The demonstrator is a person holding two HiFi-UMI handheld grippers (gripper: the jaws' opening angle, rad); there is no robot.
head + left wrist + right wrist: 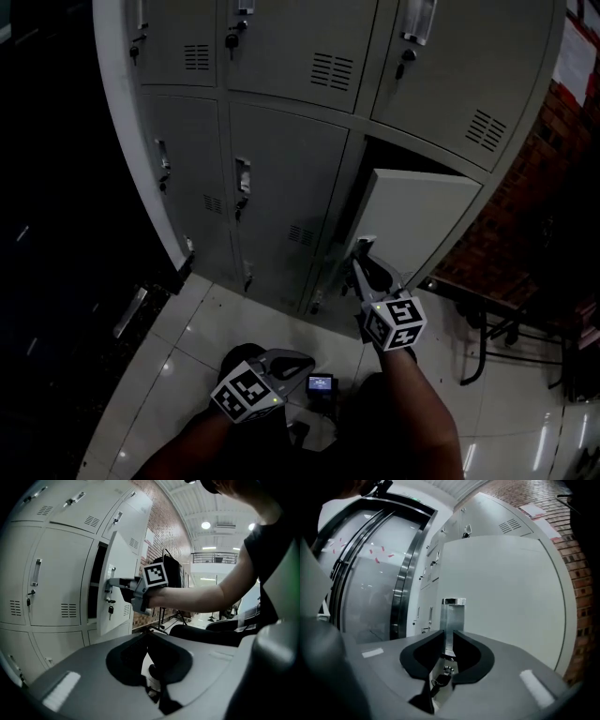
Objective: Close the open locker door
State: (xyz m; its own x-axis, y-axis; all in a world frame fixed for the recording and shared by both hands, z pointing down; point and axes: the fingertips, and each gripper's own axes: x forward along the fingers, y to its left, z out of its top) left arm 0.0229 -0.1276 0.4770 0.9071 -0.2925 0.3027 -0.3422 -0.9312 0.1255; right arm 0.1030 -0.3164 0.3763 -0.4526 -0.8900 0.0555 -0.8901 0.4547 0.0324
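The open locker door (412, 220) stands ajar at the lower right of the grey locker bank, swung out toward me. My right gripper (362, 260) reaches up to its free edge. In the right gripper view the jaws close on the door's upright metal handle (453, 618), one pad on each side, with a key (439, 681) hanging just below. The left gripper view shows the same hold on the door (123, 559) from the side. My left gripper (302, 357) hangs low near my body, shut and holding nothing, well away from the lockers.
Closed lockers (281, 178) fill the bank to the left of the open one. A brick wall (525, 216) and a dark metal chair frame (487, 328) stand to the right. A glass door with a steel frame (370, 573) is behind the lockers' end. Glossy tile floor (187, 337) lies below.
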